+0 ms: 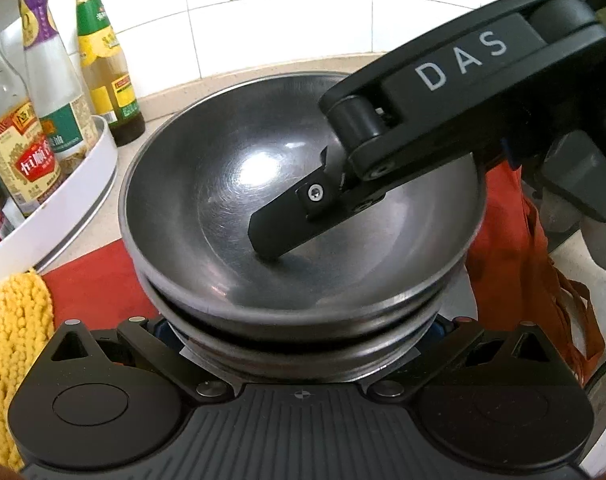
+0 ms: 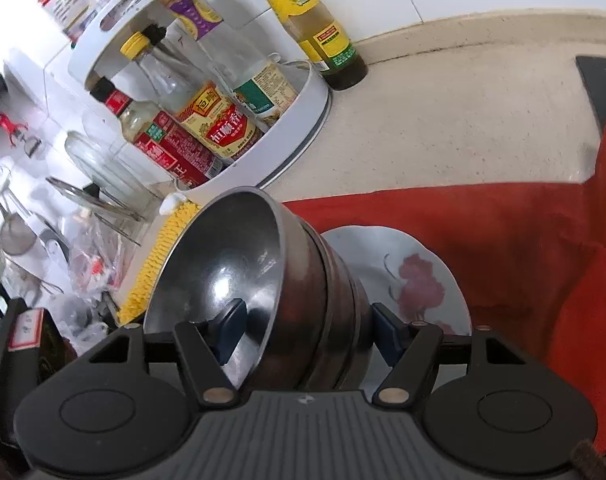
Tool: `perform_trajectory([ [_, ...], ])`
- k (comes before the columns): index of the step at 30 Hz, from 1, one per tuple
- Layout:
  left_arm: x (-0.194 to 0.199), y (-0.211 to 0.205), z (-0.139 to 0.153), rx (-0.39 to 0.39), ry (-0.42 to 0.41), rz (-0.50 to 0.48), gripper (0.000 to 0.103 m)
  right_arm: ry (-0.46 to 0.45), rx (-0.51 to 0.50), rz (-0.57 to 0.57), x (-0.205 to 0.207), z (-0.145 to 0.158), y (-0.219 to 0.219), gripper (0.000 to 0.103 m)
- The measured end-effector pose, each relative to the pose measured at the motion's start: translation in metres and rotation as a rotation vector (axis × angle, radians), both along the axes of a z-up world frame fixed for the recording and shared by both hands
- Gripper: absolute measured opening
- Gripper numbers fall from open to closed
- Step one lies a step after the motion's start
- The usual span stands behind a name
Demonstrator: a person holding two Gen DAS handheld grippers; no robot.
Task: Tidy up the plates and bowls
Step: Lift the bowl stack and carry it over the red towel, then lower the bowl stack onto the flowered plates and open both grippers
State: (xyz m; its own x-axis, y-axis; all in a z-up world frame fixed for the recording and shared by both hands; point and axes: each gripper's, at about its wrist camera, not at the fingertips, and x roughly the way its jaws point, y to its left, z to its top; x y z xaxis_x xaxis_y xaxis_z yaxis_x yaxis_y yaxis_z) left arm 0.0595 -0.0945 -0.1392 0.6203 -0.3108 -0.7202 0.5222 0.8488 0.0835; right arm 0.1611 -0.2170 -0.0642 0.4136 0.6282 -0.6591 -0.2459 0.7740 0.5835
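Our left wrist view close above the stacked steel bowls point(image 1: 299, 208), angled down toward the tiled wall, our right wrist view close beside them, rolled sideways, both sharing bowls point(image 2: 263, 300), white bottle rack point(image 1: 83, 200), table point(image 2: 443, 120)

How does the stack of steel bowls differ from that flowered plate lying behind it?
The stack of steel bowls is plain grey metal; the flowered plate is pale with a red flower. The bowls are deep and nested, tipped sideways in the right gripper; the plate is shallow, single, flat on the red cloth. Both are round.
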Motion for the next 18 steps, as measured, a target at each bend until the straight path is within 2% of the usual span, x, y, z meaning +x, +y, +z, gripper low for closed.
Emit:
perform_trajectory([
  [4, -0.001, 0.005, 0.003, 0.016, 0.023, 0.004, 0.103, 0.010, 0.023, 0.010, 0.000, -0.003, -0.001, 0.062],
  [8, 0.001, 0.006, 0.006, 0.014, 0.014, 0.017, 0.103, -0.041, -0.021, 0.036, -0.005, 0.002, 0.005, 0.062],
  [16, -0.001, 0.006, 0.009, 0.015, 0.034, 0.031, 0.103, -0.049, -0.071, 0.004, -0.003, 0.006, -0.002, 0.062],
  [18, -0.006, 0.013, 0.012, -0.010, 0.046, 0.031, 0.103, -0.054, -0.078, 0.003, -0.005, 0.006, -0.002, 0.062],
])
